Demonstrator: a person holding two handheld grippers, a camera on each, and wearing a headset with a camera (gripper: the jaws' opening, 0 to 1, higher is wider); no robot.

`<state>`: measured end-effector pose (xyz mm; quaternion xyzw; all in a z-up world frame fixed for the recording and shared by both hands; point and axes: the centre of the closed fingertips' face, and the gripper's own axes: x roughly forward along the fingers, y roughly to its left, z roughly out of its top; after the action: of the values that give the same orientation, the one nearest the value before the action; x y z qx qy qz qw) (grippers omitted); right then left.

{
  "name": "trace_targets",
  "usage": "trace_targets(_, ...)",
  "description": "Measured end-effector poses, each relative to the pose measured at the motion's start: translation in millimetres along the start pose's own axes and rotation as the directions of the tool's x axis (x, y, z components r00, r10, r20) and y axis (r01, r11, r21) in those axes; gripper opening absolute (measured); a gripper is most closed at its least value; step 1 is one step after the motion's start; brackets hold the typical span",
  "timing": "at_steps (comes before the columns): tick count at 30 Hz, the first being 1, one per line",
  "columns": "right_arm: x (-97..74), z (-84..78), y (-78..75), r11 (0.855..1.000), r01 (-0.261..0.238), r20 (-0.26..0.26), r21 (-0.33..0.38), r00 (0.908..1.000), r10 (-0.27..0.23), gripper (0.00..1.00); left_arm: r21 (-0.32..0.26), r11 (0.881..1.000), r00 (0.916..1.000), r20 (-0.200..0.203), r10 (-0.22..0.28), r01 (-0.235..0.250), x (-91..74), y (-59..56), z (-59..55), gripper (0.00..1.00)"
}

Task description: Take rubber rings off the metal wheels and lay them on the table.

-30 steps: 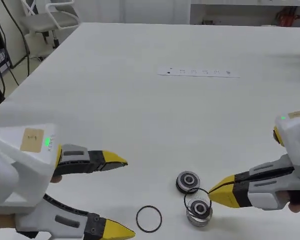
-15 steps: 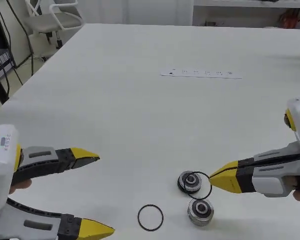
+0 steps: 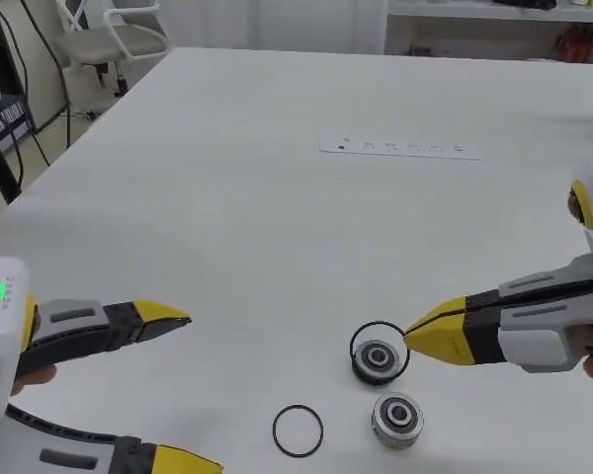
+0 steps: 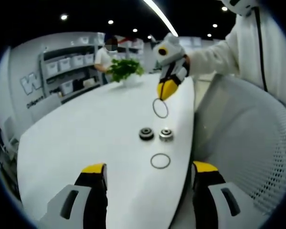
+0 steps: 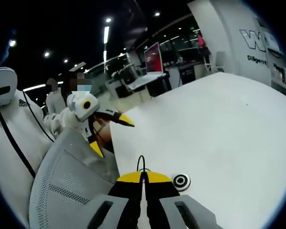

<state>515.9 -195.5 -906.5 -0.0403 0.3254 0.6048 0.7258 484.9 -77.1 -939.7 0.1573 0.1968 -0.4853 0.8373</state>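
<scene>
Ring (image 3: 379, 323), pinched between the pressed-together jaws of right gripper (image 3: 407, 339), now hangs clear of near wheel (image 3: 396, 417). Next step: lay it on table (image 3: 277, 217). Left gripper (image 3: 203, 391) is spread.

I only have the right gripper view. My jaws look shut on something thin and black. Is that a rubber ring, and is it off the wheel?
Observer: Yes. In the left gripper view the right gripper pinches a whole rubber ring, which hangs in the air above the table.
Operator: I see just one wheel. Any more?
Observer: Two, side by side in the head view: the farther wheel, next to the held ring, and the nearer wheel.
Operator: Is any ring laid down?
Observer: One loose ring lies flat on the table, left of the nearer wheel.
</scene>
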Motion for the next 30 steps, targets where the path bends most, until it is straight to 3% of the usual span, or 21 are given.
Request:
trace_targets(8, 12.4, 5.6, 17.1, 0.998, -0.052, -0.025, -0.047, 0.9984, 0.051, 0.0, -0.006, 1.0, 1.0, 0.0, 0.004, -0.004, -1.8, -1.2, -2.2, 0.73)
trace_targets(15, 27.9, -2.1, 15.1, 0.993, -0.053, -0.081, -0.103, 0.9957, 0.045, 0.0, -0.008, 1.0, 0.9998, 0.005, 0.018, -0.018, -5.2, 0.6, -2.3, 0.73)
trace_targets(22, 47.5, -23.3, 12.5, 0.992, -0.068, -0.178, -0.108, 0.9829, 0.048, 0.0, -0.011, 1.0, 0.9996, 0.005, 0.027, -0.027, -7.0, 1.4, -3.7, 0.73)
trace_targets(30, 62.6, -44.9, 7.1, 0.99, -0.079, -0.268, -0.115, 0.9623, 0.046, 0.0, -0.012, 0.999, 0.9994, 0.006, 0.034, -0.034, -9.2, 3.2, -4.2, 0.73)
